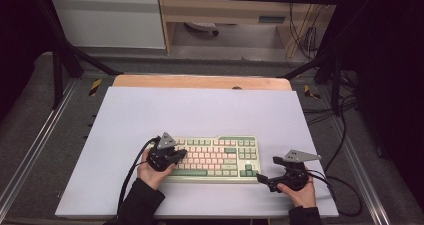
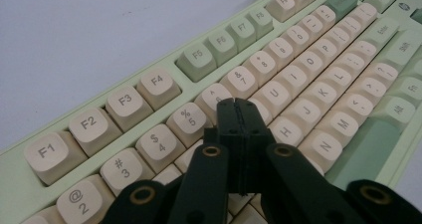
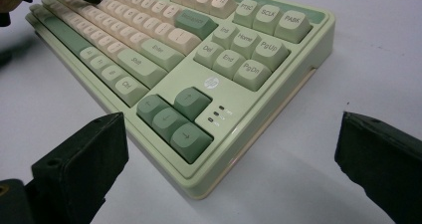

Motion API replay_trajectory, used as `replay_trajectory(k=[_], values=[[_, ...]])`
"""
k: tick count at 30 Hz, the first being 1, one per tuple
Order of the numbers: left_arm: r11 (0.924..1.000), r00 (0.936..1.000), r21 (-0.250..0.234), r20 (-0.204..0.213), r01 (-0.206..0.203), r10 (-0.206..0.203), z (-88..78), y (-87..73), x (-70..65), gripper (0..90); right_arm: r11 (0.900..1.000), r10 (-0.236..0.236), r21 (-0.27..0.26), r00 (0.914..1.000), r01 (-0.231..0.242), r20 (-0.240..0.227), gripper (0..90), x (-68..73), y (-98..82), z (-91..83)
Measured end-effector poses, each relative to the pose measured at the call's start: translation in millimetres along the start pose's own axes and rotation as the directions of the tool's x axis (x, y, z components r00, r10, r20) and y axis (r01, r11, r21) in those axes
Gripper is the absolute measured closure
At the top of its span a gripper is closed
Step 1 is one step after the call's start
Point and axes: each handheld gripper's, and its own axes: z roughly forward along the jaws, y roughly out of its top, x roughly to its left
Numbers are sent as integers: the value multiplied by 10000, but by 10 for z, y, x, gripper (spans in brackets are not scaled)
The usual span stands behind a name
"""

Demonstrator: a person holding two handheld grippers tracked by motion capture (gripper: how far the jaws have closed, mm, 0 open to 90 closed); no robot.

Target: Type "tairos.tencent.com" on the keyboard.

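One keyboard point(image 1: 215, 158) on white tabletop point(image 1: 200, 110) — my left gripper point(image 2: 238, 104) pressed together over keys, right gripper point(image 1: 261, 178) spread beside kbd's corner.

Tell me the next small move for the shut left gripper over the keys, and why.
Probably a short press straight down. The left gripper has its jaws shut into one tip over the keyboard, near the T and Y keys; contact isn't clear. The right gripper waits open off the arrow-key corner.

**Layout around the keyboard**

A pale green and cream mechanical keyboard point(image 1: 216, 158) lies on the white worktop point(image 1: 200, 110), near its front edge. The left tool point(image 1: 172, 157) sits over the keyboard's left keys; the right tool point(image 1: 270, 177) lies just beside its front right corner.
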Motion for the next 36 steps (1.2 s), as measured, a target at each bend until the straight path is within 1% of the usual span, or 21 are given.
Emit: replay_trajectory(k=[4,11,12,13,18,31,36], values=[[9998,9999,-174,157,-14,17,-56,10,-7,900,10000,-9,11,10000,9,1,10,0,-1,2],[9992,9997,-394,219,-107,116,-196,1,9,900,10000,1,-6,10000,-1,1,9,0,0,-1],[9991,9997,-416,193,-105,113,-236,-9,21,900,10000,-4,-2,10000,4,5,9,0,0,0],[9991,9997,-416,193,-105,113,-236,-9,21,900,10000,-4,-2,10000,4,5,9,0,0,0],[9989,9999,-458,66,-88,91,-360,-56,78,900,10000,0,-11,10000,0,5,9,1,0,-1],[9990,9998,-448,-175,38,-46,-536,-197,186,900,10000,1,4,10000,-1,17,9,0,0,-2],[9988,9995,-456,-273,170,-183,-585,-266,242,900,10000,12,-16,10000,-12,16,9,1,1,-6]])
